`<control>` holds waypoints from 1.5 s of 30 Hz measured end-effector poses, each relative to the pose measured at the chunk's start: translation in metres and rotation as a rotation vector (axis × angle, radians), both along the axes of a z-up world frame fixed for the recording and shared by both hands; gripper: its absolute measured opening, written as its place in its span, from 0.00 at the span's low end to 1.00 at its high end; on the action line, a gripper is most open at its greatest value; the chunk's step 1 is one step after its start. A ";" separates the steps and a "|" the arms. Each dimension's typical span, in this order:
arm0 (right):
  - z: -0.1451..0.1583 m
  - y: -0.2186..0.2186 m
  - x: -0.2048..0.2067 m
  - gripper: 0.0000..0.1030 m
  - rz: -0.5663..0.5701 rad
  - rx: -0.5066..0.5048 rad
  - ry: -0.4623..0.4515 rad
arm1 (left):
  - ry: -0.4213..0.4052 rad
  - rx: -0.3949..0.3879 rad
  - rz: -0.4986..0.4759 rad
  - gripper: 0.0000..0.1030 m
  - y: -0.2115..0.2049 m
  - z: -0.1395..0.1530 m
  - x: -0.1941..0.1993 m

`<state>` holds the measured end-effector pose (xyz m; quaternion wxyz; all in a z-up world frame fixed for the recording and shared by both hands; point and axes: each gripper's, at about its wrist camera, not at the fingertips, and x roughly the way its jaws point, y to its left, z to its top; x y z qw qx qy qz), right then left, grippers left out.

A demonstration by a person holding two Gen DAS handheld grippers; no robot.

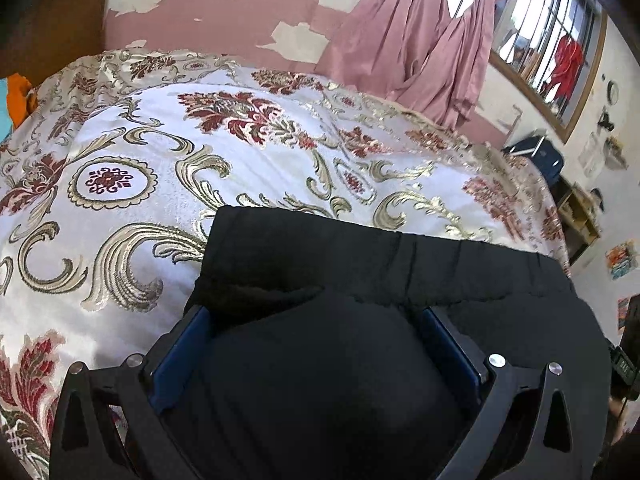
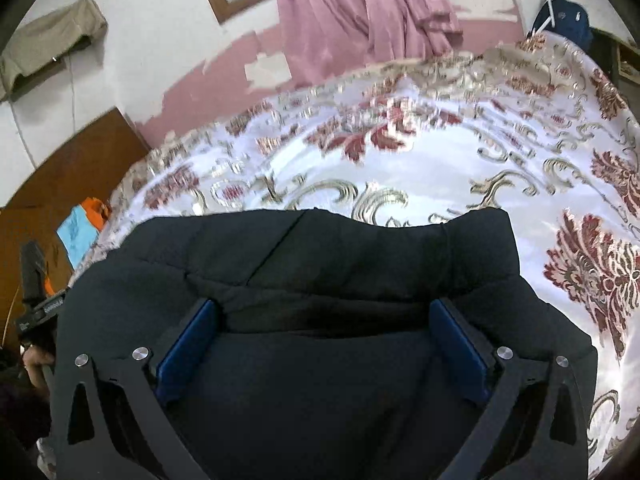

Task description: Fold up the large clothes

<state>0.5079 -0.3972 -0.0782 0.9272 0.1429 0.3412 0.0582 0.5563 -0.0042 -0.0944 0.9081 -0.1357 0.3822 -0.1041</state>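
Clearly you are dealing with a soft, bulky black garment (image 1: pixel 360 264) lying on the patterned bedspread (image 1: pixel 132 184); it looks padded and will likely sag, so grip thick folded edges. Both the left gripper (image 1: pixel 316 320) and the right gripper (image 2: pixel 326 314) are standing wide, fabric bunching between the blue fingers (image 2: pixel 188 344), not pinched.

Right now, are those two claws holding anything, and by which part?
Both claws, left and right, stand wide open around the black garment on the patterned bedspread. Fabric bulges between the fingers, but neither pinches it.
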 end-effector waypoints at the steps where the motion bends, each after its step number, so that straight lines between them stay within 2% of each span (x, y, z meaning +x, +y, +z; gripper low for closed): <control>1: 0.002 -0.002 -0.005 0.99 -0.015 -0.006 -0.016 | -0.004 -0.013 -0.001 1.00 0.003 0.002 -0.002; 4: 0.019 -0.010 -0.035 0.99 -0.118 -0.036 -0.096 | -0.013 -0.075 0.002 1.00 0.017 0.011 -0.011; 5: 0.024 -0.015 -0.046 0.99 -0.153 -0.036 -0.118 | -0.026 -0.098 0.030 1.00 0.027 0.016 -0.018; 8: 0.030 -0.034 -0.068 0.99 -0.254 -0.047 -0.101 | -0.021 -0.167 0.070 1.00 0.053 0.022 -0.030; 11: 0.027 -0.058 -0.088 0.99 -0.328 0.015 -0.087 | 0.012 -0.206 0.077 1.00 0.077 0.020 -0.041; 13: 0.020 -0.073 -0.097 0.99 -0.341 0.067 -0.068 | 0.037 -0.204 0.059 1.00 0.087 0.015 -0.044; 15: 0.014 -0.082 -0.099 0.99 -0.320 0.108 -0.050 | 0.079 -0.194 0.015 1.00 0.096 0.008 -0.045; 17: 0.001 -0.089 -0.097 0.99 -0.263 0.139 0.019 | 0.102 -0.180 -0.041 1.00 0.098 0.005 -0.047; 20: -0.017 -0.089 -0.093 0.99 -0.184 0.132 0.091 | 0.108 -0.126 -0.149 1.00 0.087 0.005 -0.050; 23: -0.030 -0.092 -0.091 0.99 -0.104 0.176 0.131 | 0.129 -0.092 -0.245 1.00 0.072 0.001 -0.051; 26: -0.047 -0.104 -0.088 0.99 -0.103 0.299 0.146 | 0.166 -0.101 -0.317 1.00 0.061 -0.004 -0.047; 31: -0.065 -0.114 -0.085 0.99 -0.092 0.414 0.143 | 0.229 -0.179 -0.343 1.00 0.064 -0.011 -0.037; 35: -0.073 -0.116 -0.084 0.99 -0.082 0.471 0.143 | 0.258 -0.163 -0.376 1.00 0.053 -0.013 -0.037; 39: -0.080 -0.117 -0.085 0.99 -0.060 0.534 0.149 | 0.324 -0.194 -0.459 1.00 0.033 -0.018 -0.039; 41: -0.080 -0.112 -0.085 0.99 0.013 0.576 0.151 | 0.344 -0.165 -0.464 1.00 0.024 -0.021 -0.038; 45: -0.081 -0.101 -0.088 0.99 0.110 0.585 0.158 | 0.379 -0.197 -0.464 1.00 0.021 -0.026 -0.034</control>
